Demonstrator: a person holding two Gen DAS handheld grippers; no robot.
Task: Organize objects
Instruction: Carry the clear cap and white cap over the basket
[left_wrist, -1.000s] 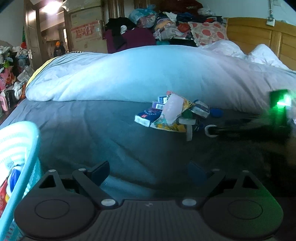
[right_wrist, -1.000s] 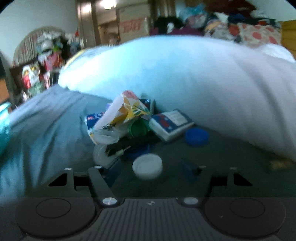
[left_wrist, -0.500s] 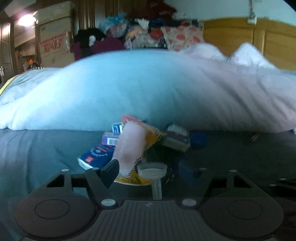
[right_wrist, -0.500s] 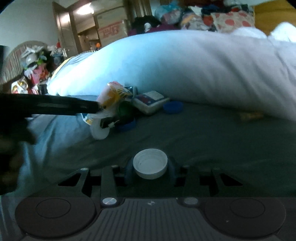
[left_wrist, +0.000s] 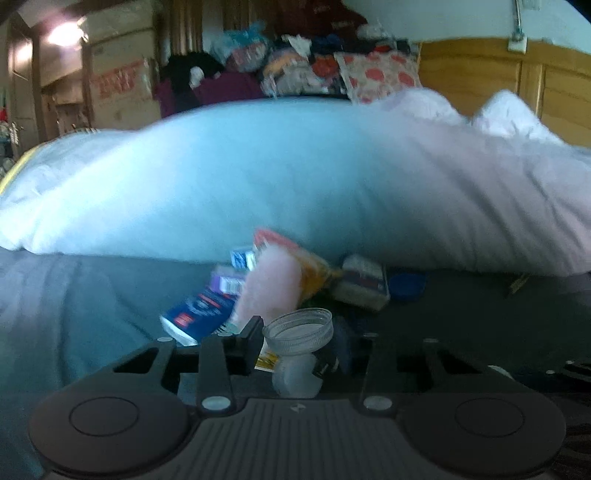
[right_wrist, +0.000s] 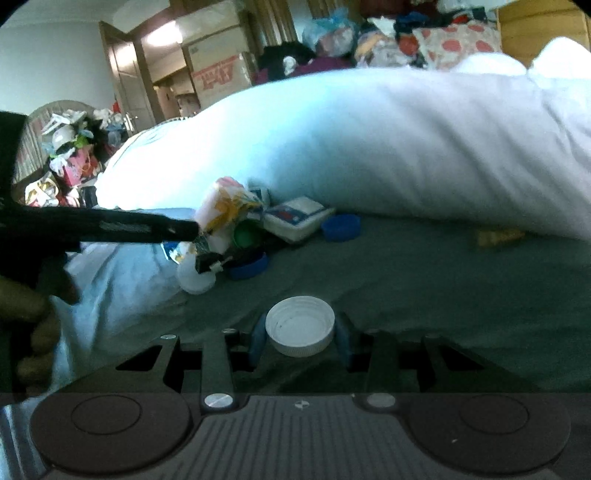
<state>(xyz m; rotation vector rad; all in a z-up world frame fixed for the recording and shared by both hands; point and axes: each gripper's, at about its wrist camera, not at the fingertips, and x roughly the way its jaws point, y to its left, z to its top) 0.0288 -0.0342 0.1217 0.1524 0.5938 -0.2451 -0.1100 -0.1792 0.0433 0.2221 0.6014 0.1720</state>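
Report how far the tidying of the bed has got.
Nothing visibly put away in these views. In hand: the right claw grips a white cap between its pads; the left claw is closing around a clear lid at the pile's near edge. Left: the heap by the duvet, including the orange packet, small boxes, two blue lids and a green cap.

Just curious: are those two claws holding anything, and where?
The right gripper pinches a white cap by its rim. The left gripper is closing around a clear lid.
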